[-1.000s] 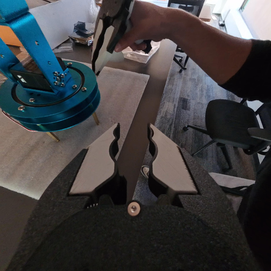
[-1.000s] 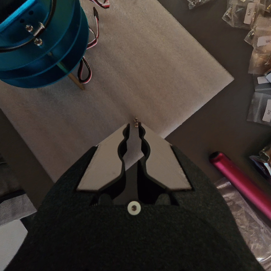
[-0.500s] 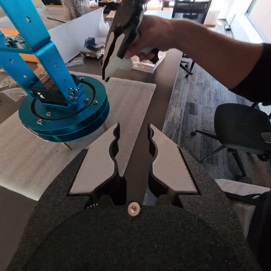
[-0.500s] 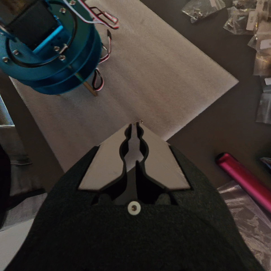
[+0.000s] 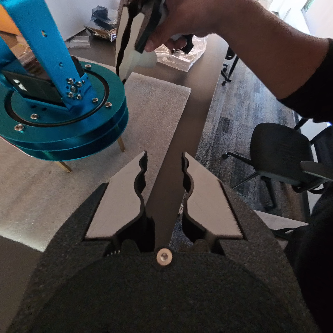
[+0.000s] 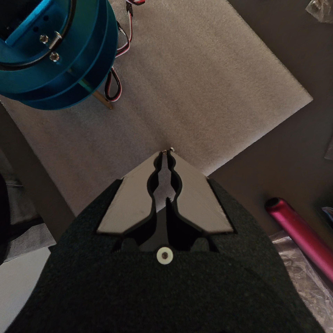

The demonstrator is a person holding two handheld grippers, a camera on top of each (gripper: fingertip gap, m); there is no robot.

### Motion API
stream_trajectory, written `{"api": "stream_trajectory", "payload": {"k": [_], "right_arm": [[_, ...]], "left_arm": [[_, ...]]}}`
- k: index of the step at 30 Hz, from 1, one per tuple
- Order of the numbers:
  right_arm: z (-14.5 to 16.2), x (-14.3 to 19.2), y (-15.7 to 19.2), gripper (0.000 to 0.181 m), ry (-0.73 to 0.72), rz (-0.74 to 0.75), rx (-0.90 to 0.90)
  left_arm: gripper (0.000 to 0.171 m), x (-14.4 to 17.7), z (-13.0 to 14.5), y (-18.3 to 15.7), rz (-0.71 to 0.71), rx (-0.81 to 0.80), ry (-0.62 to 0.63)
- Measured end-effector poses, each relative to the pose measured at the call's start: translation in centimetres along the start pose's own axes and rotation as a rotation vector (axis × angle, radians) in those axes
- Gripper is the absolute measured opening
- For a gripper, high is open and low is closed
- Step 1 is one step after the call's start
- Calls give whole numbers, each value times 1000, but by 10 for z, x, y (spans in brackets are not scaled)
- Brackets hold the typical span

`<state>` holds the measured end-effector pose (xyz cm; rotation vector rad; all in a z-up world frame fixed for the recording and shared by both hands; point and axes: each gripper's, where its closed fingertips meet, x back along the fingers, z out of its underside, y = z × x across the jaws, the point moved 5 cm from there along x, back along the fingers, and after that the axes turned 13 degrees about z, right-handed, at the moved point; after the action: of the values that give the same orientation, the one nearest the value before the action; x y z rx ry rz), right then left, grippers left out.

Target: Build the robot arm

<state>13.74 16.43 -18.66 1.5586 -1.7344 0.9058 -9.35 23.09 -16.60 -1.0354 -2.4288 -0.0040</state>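
Observation:
My right gripper (image 6: 164,153) is nearly shut, tips down on a grey foam mat (image 6: 198,81), pinching a tiny metal nut (image 6: 164,152). A second tiny nut (image 6: 171,149) lies just right of the tips. A blue round robot base (image 6: 54,63) on brass legs stands to the upper left. My left gripper (image 5: 164,155) is open and empty, held above the mat's edge (image 5: 153,108) and the dark table (image 5: 198,90). The blue base (image 5: 63,117) is to its left. The right gripper (image 5: 124,77), held by a hand, also shows there, pointing down at the mat.
A pink metal tube (image 6: 297,234) lies on clear plastic at the right. Small parts bags (image 6: 320,10) sit at the top right. Red, white and black wires (image 6: 124,41) trail from the base. A black office chair (image 5: 277,149) stands on the carpet beyond the table edge. Across from one pair of fingers to the other is roughly 20 cm.
My right gripper's fingers have closed in around one of the two nuts, and the nuts now lie side by side. The left view has swung closer to the blue base.

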Motion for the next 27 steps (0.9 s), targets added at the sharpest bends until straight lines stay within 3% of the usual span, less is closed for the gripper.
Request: {"api": "stream_trajectory", "payload": {"k": [5, 11, 19, 23, 27], "right_arm": [[-4, 16, 1, 4, -144, -109, -136], [-21, 50, 50, 4, -369, -424, -365], [-41, 78, 104, 3, -556, -867, -526], [-46, 82, 109, 3, -604, -985, -551], [-47, 77, 113, 3, -588, -988, -538]], "left_arm": [[38, 5, -8, 8, -52, -10, -39], [34, 11, -41, 5, -233, -340, -176], [26, -2, -70, 6, -260, -647, -235], [23, -4, -75, 4, -270, -709, -259], [20, -3, -79, 3, -291, -714, -300]]}}
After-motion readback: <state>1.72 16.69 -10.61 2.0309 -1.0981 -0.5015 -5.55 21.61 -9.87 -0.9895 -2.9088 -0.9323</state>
